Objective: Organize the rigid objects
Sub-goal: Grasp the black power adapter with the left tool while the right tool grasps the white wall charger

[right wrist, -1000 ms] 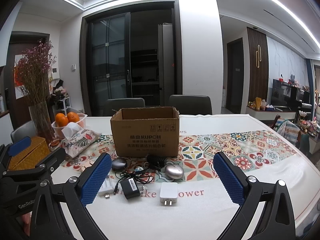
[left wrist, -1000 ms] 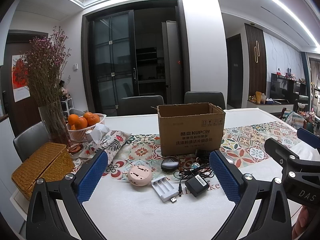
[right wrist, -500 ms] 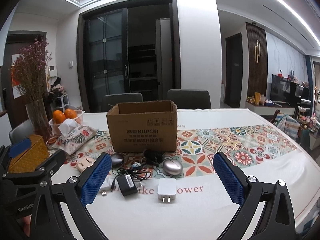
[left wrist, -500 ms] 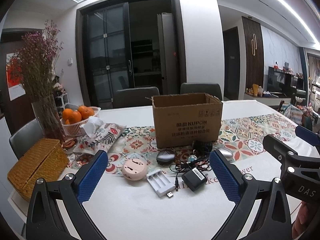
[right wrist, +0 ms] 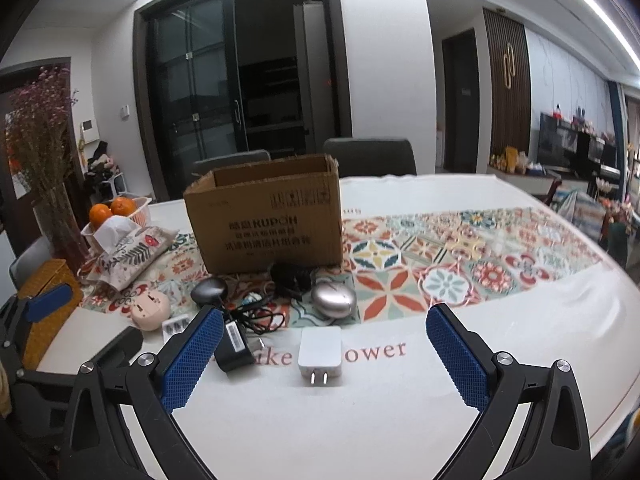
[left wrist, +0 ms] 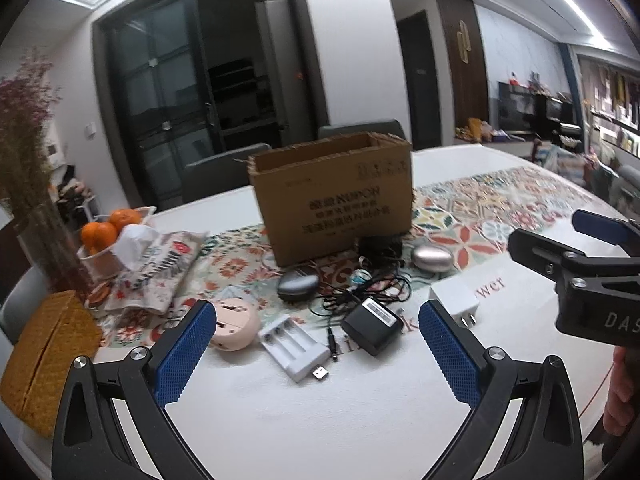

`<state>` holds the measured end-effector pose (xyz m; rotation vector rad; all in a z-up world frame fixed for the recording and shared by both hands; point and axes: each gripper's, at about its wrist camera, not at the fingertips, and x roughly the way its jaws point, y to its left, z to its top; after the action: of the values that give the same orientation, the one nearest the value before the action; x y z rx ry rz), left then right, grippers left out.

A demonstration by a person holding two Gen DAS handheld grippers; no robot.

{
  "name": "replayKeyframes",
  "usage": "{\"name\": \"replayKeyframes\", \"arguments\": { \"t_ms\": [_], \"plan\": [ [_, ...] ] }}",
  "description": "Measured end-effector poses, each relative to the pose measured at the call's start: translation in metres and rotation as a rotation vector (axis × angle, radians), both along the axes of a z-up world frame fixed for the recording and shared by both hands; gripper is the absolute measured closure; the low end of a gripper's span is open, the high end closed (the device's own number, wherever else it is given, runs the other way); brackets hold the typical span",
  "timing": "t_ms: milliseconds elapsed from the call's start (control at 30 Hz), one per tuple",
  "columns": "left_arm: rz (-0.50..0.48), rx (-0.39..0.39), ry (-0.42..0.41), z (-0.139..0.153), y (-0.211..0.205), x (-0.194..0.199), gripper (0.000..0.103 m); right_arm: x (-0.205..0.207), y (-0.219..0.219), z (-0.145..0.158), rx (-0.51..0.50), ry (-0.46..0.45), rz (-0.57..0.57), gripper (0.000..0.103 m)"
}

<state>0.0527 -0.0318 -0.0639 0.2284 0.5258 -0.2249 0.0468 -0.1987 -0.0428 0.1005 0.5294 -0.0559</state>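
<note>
Cardboard box (left wrist: 334, 200) stands open-topped on the table (left wrist: 320, 420); before it lie a black adapter (left wrist: 373, 326), white charger (right wrist: 320, 351) and — seemingly — two mice. Left gripper (left wrist: 318, 354) and right gripper (right wrist: 325, 358) hover wide open, empty.

a dark glass-paned door (right wrist: 224, 92) is filling the upper centre, a white pillar (right wrist: 384, 60) standing to its right. ceiling strip lights (right wrist: 592, 8) are glowing at upper right. two grey chairs (right wrist: 370, 156) are sitting behind the white table (right wrist: 400, 420), mid-frame.
</note>
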Motion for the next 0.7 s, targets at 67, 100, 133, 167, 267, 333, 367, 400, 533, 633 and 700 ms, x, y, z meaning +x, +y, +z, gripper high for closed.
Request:
{"name": "replayKeyframes", "arguments": {
  "t_ms": [67, 100, 133, 167, 267, 333, 367, 400, 533, 633, 700],
  "plan": [
    [-0.035, 0.006, 0.013, -0.005, -0.002, 0.006, 0.000, 0.005, -0.001, -0.007, 0.005, 0.020, -0.001, 0.000],
    [-0.053, 0.012, 0.021, -0.009, -0.004, 0.010, 0.000, 0.007, 0.000, -0.010, 0.003, 0.026, 0.000, 0.000],
    [-0.077, 0.020, 0.027, -0.012, -0.005, 0.013, 0.000, 0.009, 0.000, -0.012, -0.002, 0.034, 0.001, 0.000],
    [-0.095, 0.030, 0.032, -0.014, -0.007, 0.015, 0.000, 0.013, 0.002, -0.016, -0.010, 0.043, 0.002, 0.000],
    [-0.140, 0.055, 0.055, -0.022, -0.011, 0.023, 0.000, 0.021, 0.004, -0.024, -0.030, 0.065, 0.003, 0.000],
    [-0.172, 0.075, 0.075, -0.028, -0.014, 0.031, 0.000, 0.027, 0.005, -0.029, -0.035, 0.084, 0.004, 0.000],
    [-0.190, 0.085, 0.084, -0.032, -0.016, 0.035, 0.000, 0.029, 0.005, -0.031, -0.034, 0.093, 0.005, 0.000],
    [-0.211, 0.098, 0.096, -0.035, -0.018, 0.039, 0.000, 0.032, 0.005, -0.034, -0.033, 0.098, 0.006, 0.000],
    [-0.275, 0.119, 0.129, -0.046, -0.023, 0.050, 0.001, 0.043, 0.006, -0.045, -0.036, 0.132, 0.010, 0.001],
    [-0.315, 0.144, 0.146, -0.053, -0.026, 0.057, 0.001, 0.050, 0.006, -0.054, -0.031, 0.156, 0.013, 0.001],
    [-0.346, 0.160, 0.164, -0.058, -0.029, 0.062, 0.003, 0.055, 0.006, -0.059, -0.029, 0.170, 0.015, 0.001]
  ]
}}
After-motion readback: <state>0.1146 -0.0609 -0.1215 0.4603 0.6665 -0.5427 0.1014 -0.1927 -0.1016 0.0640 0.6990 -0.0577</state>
